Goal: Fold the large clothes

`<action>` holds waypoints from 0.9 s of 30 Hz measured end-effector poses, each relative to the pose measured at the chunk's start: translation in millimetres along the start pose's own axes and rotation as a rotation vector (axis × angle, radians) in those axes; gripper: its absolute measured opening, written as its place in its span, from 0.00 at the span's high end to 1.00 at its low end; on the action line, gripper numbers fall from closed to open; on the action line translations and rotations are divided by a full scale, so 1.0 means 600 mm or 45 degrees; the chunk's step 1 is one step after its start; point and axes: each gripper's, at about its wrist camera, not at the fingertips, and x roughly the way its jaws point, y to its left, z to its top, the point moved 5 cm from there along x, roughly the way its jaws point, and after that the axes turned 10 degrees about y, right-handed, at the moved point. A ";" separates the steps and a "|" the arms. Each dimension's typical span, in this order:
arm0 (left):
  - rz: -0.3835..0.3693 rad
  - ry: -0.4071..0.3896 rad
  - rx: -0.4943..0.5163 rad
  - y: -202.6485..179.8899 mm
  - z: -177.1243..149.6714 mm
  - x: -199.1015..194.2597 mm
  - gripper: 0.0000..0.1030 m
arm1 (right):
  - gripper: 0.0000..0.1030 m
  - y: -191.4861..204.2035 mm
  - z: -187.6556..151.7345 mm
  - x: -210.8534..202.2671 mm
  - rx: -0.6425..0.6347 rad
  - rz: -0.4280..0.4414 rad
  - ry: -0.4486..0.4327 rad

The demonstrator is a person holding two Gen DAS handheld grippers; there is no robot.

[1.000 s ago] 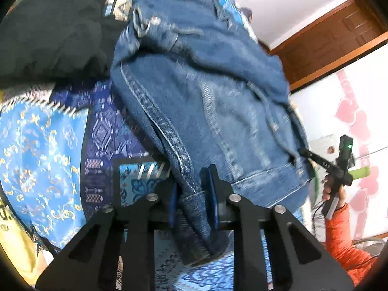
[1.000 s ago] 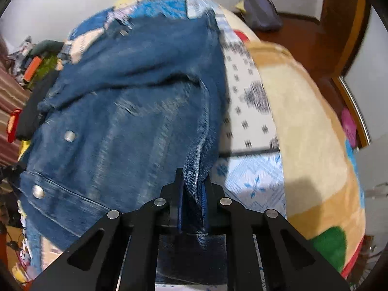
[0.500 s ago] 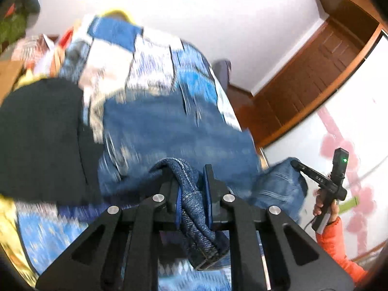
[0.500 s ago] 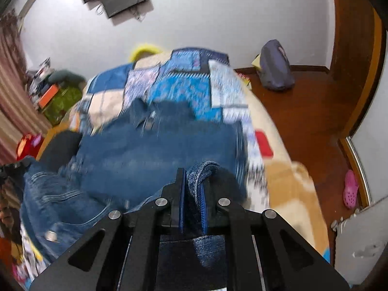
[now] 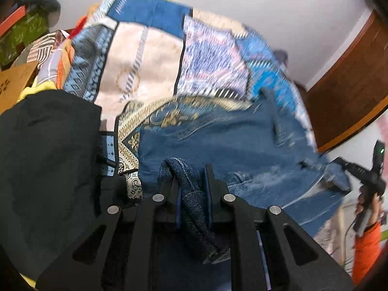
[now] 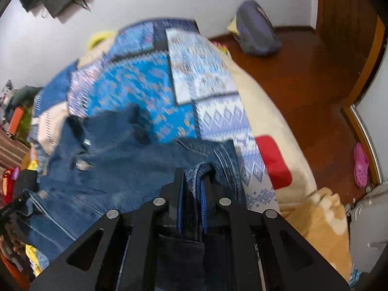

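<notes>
A blue denim jacket lies spread on a patchwork bed cover. My left gripper is shut on a bunched hem of the jacket. My right gripper is shut on another hem fold of the same jacket. The right gripper also shows at the right edge of the left wrist view, held by a hand in an orange sleeve. Both views are motion-blurred. The jacket's metal buttons show on the left.
A black garment lies on the bed to the left of the jacket. A grey backpack sits on the wooden floor by the wall. A pink shoe lies near the door. A yellow-tan blanket hangs at the bed's right side.
Both grippers have lifted the hem and carried it up and forward over the jacket towards the collar. The jacket now lies doubled and lower in both views, with more bed cover showing.
</notes>
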 end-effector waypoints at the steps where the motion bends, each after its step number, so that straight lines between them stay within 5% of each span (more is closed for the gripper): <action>1: 0.010 0.020 0.009 0.003 -0.003 0.014 0.83 | 0.87 -0.005 -0.006 0.013 0.005 0.028 0.028; 7: 0.036 0.110 0.043 0.009 -0.024 0.037 0.81 | 0.76 -0.030 -0.018 0.006 0.108 0.182 0.119; 11: 0.093 0.080 0.091 -0.007 -0.030 0.001 0.79 | 0.68 -0.027 -0.034 -0.044 0.095 0.107 0.070; 15: 0.234 -0.067 0.152 -0.028 -0.038 -0.066 0.38 | 0.67 -0.010 -0.051 -0.086 -0.001 0.006 0.009; 21: 0.204 -0.148 0.256 -0.065 -0.069 -0.131 0.37 | 0.61 0.042 -0.096 -0.132 -0.181 -0.039 -0.062; 27: 0.149 -0.057 0.398 -0.121 -0.124 -0.094 0.37 | 0.58 0.105 -0.146 -0.108 -0.328 -0.012 -0.042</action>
